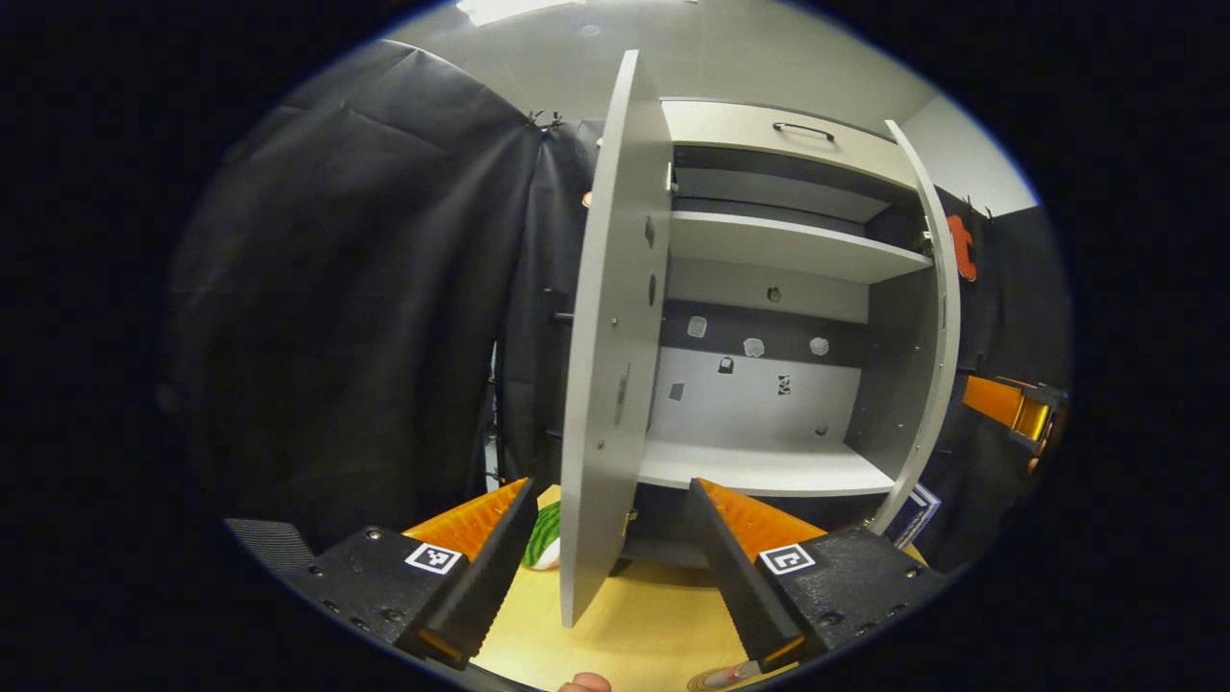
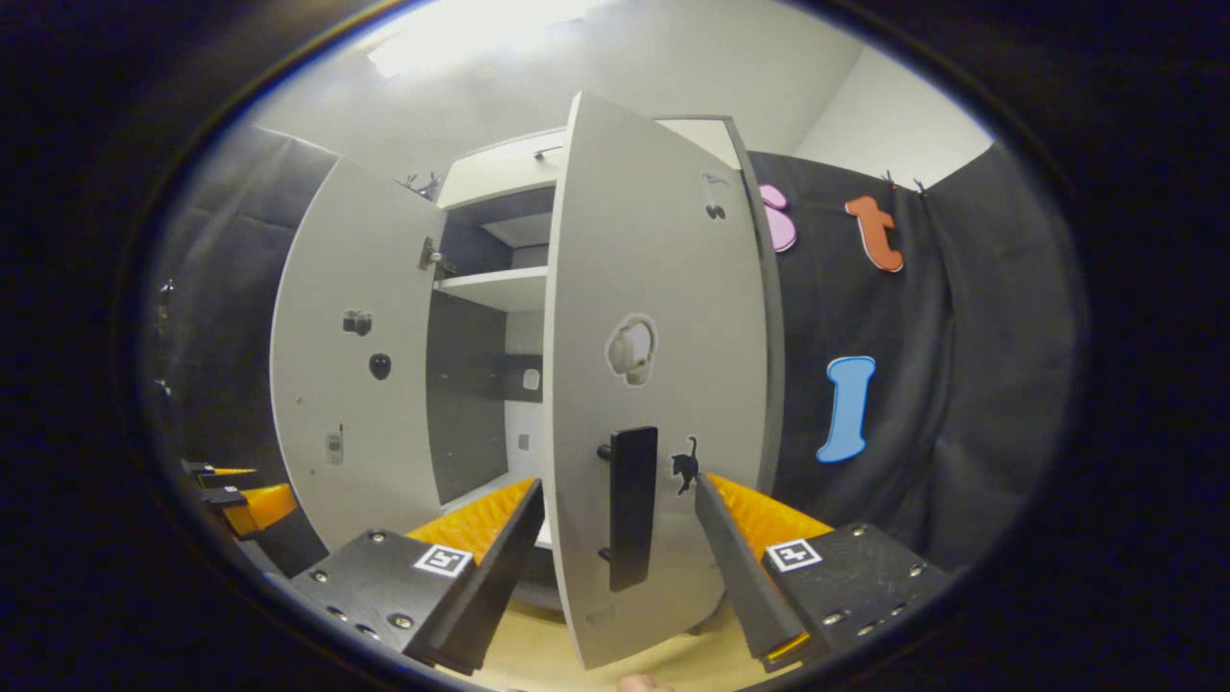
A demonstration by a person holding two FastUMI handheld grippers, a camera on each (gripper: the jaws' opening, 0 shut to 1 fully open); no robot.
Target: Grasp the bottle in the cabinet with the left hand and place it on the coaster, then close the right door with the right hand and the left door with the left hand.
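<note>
Here the left tool [image 1: 612, 538] is spread apart astride the left door's [image 1: 610, 384] edge. The right tool [image 2: 620, 538] is apart around the right door [image 2: 663, 317] near its handle [image 2: 632, 505]. The bottle's whereabouts cannot be told; the cabinet [image 1: 769, 466] stands on the worktop [image 1: 653, 615].

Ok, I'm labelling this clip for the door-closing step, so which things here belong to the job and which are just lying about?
Job:
grey left cabinet door
grey right cabinet door with black bar handle
left gripper, open
right gripper, open

Lying about:
green striped round object on the yellow table
small stickers on the cabinet's back wall
top drawer
</note>
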